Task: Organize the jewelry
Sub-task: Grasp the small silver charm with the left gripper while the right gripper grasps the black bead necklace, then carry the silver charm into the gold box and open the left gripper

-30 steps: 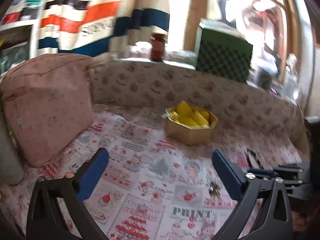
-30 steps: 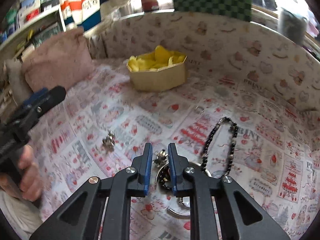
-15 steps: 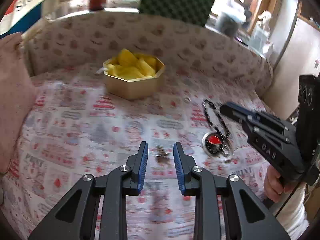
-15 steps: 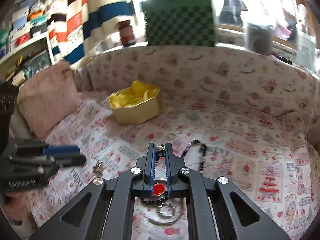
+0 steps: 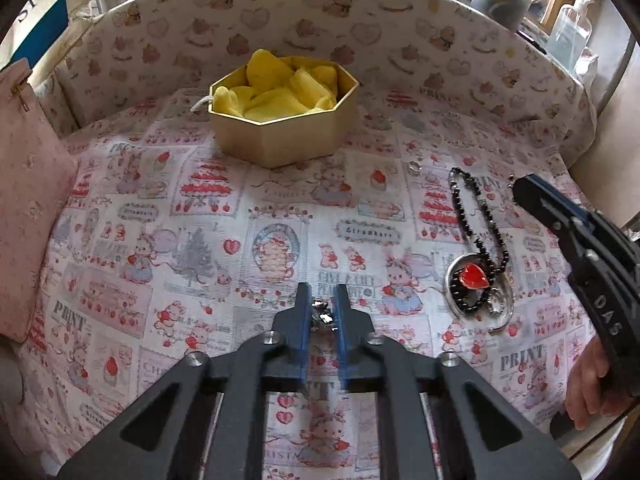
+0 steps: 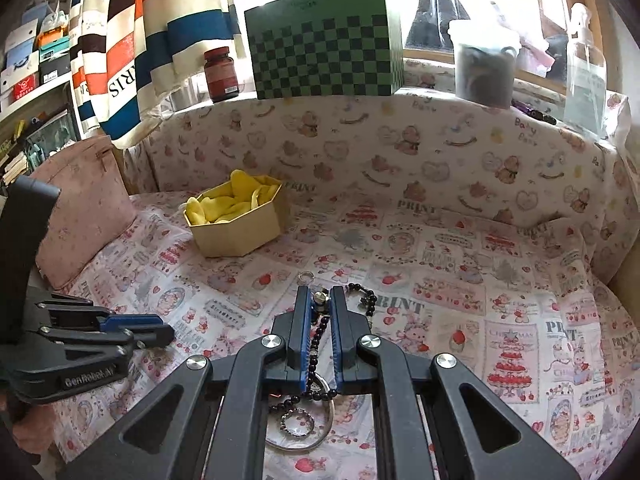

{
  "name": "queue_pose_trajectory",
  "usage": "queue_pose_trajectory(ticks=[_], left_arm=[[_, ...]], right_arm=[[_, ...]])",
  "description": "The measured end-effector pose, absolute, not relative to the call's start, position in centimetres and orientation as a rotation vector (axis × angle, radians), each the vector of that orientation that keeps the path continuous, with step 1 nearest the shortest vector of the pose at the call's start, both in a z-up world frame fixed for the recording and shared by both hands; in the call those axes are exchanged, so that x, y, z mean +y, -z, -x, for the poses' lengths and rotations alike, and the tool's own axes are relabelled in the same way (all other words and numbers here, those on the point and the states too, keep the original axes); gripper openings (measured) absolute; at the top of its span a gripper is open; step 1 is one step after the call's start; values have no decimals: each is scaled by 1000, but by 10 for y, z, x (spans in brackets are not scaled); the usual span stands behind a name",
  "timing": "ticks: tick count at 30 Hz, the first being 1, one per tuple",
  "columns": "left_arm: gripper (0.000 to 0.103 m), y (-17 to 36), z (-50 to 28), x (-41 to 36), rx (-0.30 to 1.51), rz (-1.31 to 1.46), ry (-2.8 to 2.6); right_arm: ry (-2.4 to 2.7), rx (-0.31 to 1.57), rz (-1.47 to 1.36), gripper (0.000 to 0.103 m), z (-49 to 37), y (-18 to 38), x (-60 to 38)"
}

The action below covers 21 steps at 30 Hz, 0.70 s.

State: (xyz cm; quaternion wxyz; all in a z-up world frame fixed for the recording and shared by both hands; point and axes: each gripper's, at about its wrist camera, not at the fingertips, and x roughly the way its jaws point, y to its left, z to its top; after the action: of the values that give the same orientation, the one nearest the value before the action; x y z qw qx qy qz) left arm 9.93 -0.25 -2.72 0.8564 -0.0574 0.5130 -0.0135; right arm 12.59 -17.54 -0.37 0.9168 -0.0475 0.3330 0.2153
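A gold octagonal box (image 5: 280,120) lined with yellow cloth stands at the back of the printed cloth; it also shows in the right wrist view (image 6: 236,220). My left gripper (image 5: 322,312) is shut on a small silver earring (image 5: 322,318) low over the cloth. My right gripper (image 6: 320,304) is shut on a small silver stud (image 6: 321,300) and held above the cloth. Below it lie a black bead bracelet (image 5: 476,216), a silver bangle (image 5: 480,292) with a red heart pendant (image 5: 474,276), and a small ring (image 5: 414,167).
A pink cushion (image 5: 28,200) leans at the left. A padded printed wall (image 6: 400,144) rings the back. On the ledge behind stand a green checkered box (image 6: 324,44), a brown jar (image 6: 220,74), a plastic tub (image 6: 486,68) and a clear bottle (image 6: 584,76).
My left gripper swung right, came down and closed from wide open onto the earring. My right gripper rose from the cloth with the stud in its jaws.
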Motion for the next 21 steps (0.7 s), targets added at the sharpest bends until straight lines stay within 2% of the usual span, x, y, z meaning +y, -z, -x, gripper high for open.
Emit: queue_pose_trajectory(ticks=[4,14,21], left_arm=[[9,15,-102,0,1047,120,50],[9,-39,-160,47,790,110,-20],[9,-26,-206,78,778,215,109]], right_arm=[[-432,694,93,10,-127,6,-176],[-370,680,27,10,-136,7,-190],[-386,652,-12,10,-138,3,-196]])
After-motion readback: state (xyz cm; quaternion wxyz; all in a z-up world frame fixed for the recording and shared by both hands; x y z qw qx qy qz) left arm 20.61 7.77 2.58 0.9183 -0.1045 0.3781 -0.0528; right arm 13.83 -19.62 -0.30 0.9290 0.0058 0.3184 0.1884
